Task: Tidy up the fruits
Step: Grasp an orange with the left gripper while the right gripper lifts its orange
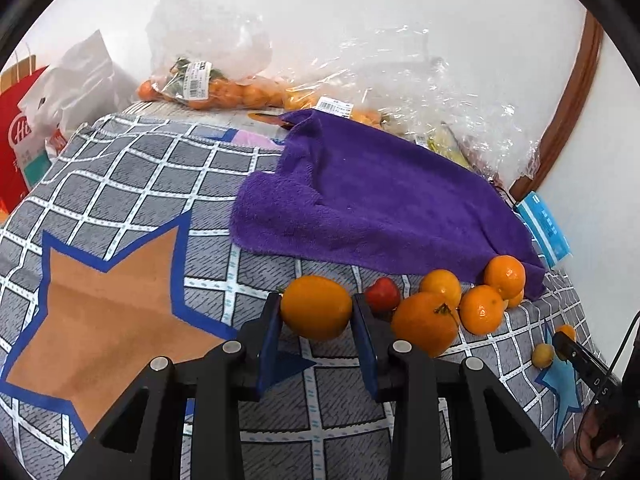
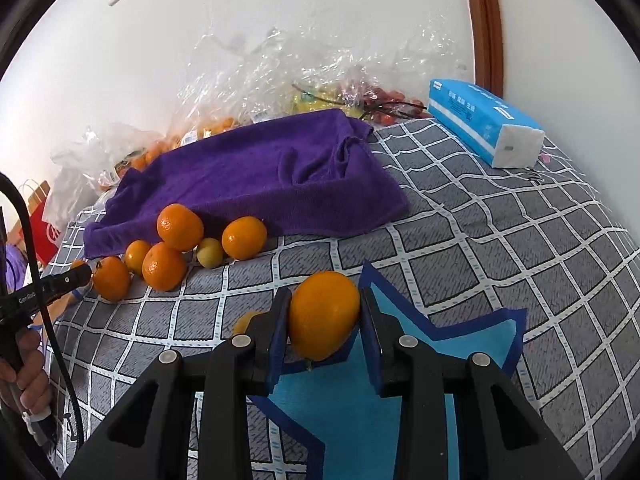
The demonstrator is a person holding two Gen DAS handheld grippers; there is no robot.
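Observation:
My left gripper is shut on an orange, its blue pads pressing both sides just above the checked cloth. To its right lies a cluster of oranges with a small red fruit. My right gripper is shut on another orange over a light-blue star patch. The same cluster, with a pale yellow fruit, lies at the left in the right wrist view. A small yellow-orange fruit peeks out beside the right gripper's left finger.
A rumpled purple towel lies behind the cluster. Clear bags of fruit line the wall. A blue tissue pack sits at the back right. An orange star patch lies to the left. A hand holds the left gripper's handle.

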